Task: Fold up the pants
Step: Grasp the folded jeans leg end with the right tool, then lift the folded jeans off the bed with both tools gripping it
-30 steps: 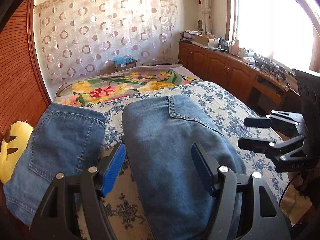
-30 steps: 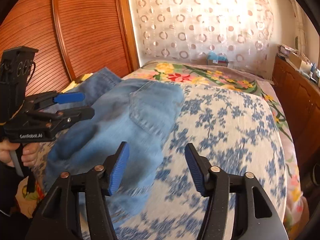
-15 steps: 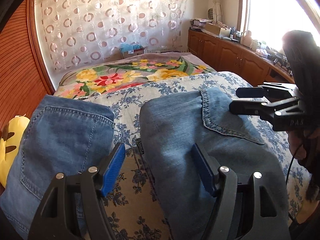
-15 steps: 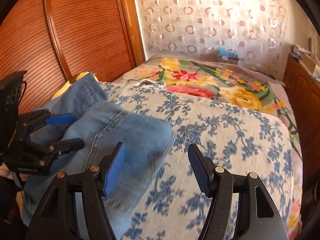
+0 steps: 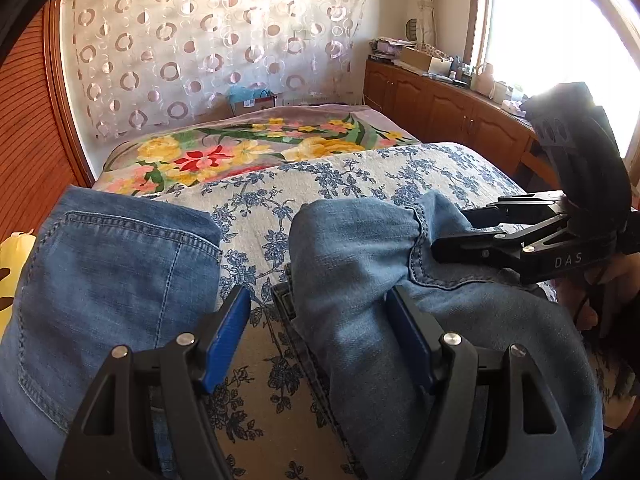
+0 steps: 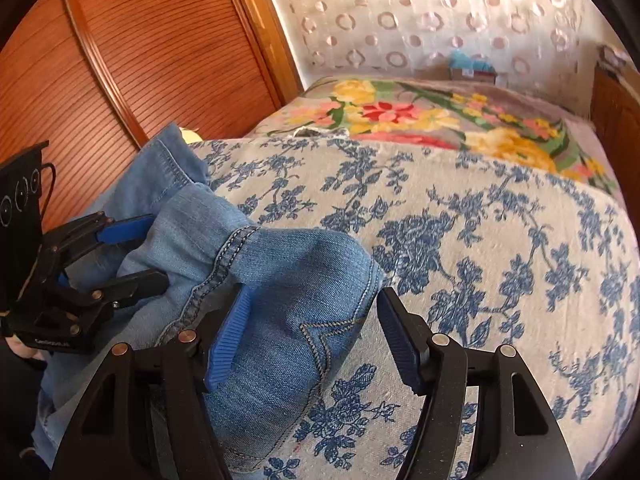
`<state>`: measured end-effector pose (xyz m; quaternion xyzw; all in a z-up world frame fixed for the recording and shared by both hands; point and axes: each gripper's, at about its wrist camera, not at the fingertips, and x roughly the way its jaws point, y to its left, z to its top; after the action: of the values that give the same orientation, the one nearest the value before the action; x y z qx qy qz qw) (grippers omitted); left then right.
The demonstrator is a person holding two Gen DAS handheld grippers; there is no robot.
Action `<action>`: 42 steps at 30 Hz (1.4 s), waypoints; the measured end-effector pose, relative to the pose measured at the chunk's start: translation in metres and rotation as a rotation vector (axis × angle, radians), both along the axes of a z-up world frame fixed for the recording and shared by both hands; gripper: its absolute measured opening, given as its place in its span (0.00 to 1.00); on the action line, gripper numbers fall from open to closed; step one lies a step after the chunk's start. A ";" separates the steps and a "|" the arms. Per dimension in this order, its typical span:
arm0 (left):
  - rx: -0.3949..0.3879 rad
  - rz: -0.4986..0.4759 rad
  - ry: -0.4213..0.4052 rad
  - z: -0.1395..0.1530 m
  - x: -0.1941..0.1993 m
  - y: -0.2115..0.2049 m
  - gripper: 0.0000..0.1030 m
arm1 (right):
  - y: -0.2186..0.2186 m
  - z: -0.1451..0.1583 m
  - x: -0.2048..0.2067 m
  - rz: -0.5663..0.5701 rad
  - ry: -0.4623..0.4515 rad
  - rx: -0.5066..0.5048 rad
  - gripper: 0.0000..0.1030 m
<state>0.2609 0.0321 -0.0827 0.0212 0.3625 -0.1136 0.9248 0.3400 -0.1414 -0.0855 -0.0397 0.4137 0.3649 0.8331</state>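
the jeans [image 6: 280, 280] at lower left are straddled by both spread grippers [image 6: 312, 320] [image 5: 320, 332], seemingly for folding.

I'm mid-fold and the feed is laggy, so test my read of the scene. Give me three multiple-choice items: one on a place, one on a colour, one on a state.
1. In the left wrist view, where does the folded denim lie relative to the jeans being worked on?
A) on top of them
B) to their left, apart
C) on the floor

2. What colour are the finger pads of the left gripper?
A) red
B) green
C) blue

3. How is the left gripper set?
A) open
B) shut on the jeans
C) shut on a sock

Answers:
1. B, because a strip of blue-floral bedspread shows between the two.
2. C, because both pads show blue.
3. A, because its fingers stand wide apart and clamp nothing.
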 end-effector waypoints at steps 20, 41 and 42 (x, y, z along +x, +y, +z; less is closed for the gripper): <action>0.017 0.033 -0.028 0.015 -0.022 -0.005 0.69 | -0.009 0.015 -0.016 0.004 0.017 0.082 0.16; -0.094 -0.064 0.025 0.011 -0.110 -0.034 0.69 | -0.104 0.033 -0.116 -0.279 -0.109 -0.002 0.18; -0.100 -0.065 0.034 0.007 -0.112 -0.035 0.69 | -0.105 0.030 -0.115 -0.289 -0.105 0.001 0.22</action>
<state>0.1493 -0.0031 -0.0757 -0.0153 0.3713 -0.1617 0.9142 0.2250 -0.2466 -0.0554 0.0015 0.3709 0.2390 0.8974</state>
